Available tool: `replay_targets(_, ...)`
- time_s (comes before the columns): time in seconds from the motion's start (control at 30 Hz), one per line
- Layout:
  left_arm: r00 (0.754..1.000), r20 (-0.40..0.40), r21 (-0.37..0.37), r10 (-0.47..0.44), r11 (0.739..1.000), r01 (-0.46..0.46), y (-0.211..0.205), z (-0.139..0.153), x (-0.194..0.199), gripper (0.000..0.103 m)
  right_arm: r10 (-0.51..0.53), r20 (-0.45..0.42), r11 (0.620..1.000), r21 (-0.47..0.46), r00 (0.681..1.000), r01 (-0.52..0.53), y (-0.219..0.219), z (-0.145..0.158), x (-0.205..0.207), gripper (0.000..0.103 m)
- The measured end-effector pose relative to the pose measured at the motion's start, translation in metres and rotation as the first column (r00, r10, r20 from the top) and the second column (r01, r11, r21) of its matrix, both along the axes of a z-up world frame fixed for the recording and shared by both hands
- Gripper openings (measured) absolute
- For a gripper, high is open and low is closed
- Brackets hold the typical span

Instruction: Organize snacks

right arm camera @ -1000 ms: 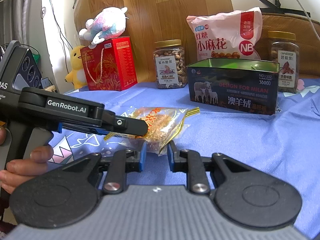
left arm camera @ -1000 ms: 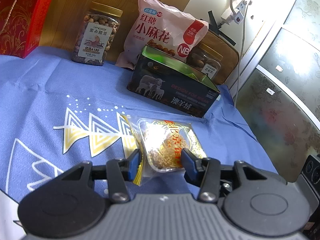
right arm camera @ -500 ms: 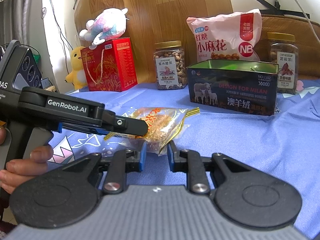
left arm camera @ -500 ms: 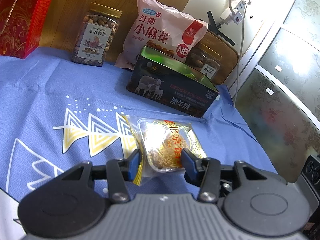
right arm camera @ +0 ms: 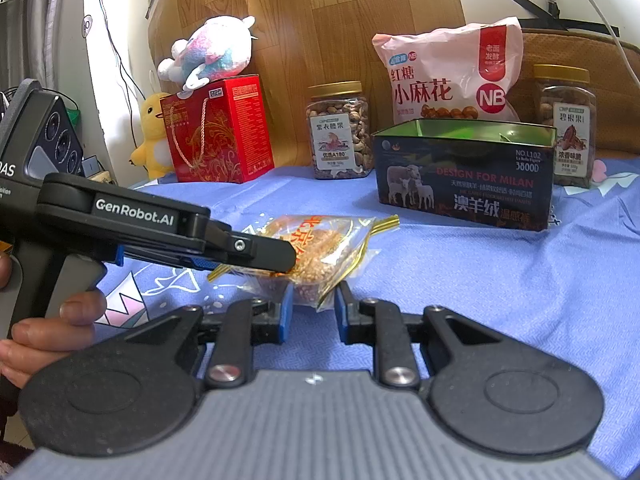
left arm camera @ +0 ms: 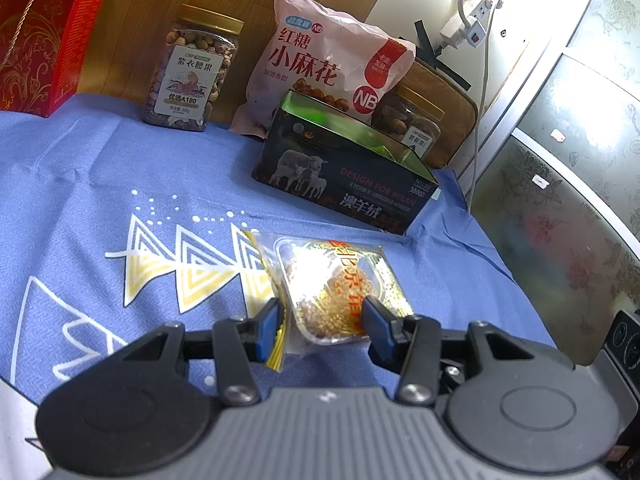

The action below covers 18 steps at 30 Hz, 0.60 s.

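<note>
A clear snack packet (left arm camera: 340, 280) (right arm camera: 328, 240) holds a golden pastry in a tray, with red lettering and a yellow edge. My left gripper (left arm camera: 322, 318) is shut on its near end, one blue pad on each side of the tray. In the right wrist view the left gripper (right arm camera: 280, 258) reaches in from the left over the packet, held by a hand (right arm camera: 48, 320). My right gripper (right arm camera: 313, 308) stands narrowly shut on the packet's near corner. Behind it on the blue cloth stands an open dark tin box (left arm camera: 344, 184) (right arm camera: 464, 184) with sheep printed on it.
Along the wooden back wall stand a nut jar (left arm camera: 192, 68) (right arm camera: 338, 132), a pink snack bag (left arm camera: 328, 56) (right arm camera: 448, 72), a second jar (left arm camera: 412, 120) (right arm camera: 568, 120) and a red gift box (left arm camera: 40, 32) (right arm camera: 216, 132). Plush toys (right arm camera: 212, 52) sit on and beside the gift box. The cloth's edge drops off at the right (left arm camera: 500, 264).
</note>
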<state>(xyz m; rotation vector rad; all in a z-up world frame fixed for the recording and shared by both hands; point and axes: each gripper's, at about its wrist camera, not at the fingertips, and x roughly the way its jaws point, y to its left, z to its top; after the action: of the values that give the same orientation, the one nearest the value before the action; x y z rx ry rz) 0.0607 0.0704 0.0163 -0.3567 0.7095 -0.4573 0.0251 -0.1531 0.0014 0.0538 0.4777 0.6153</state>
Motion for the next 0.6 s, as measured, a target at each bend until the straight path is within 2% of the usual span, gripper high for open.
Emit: replay_targets(0.6,1.0,0.001,0.0,0.0,1.0,0.0,0.0,-0.0002,-0.0001,0.044,0.001,0.003,1.0,-0.001,1.0,-0.001,-0.0006,0.0005,-0.0001,0.025)
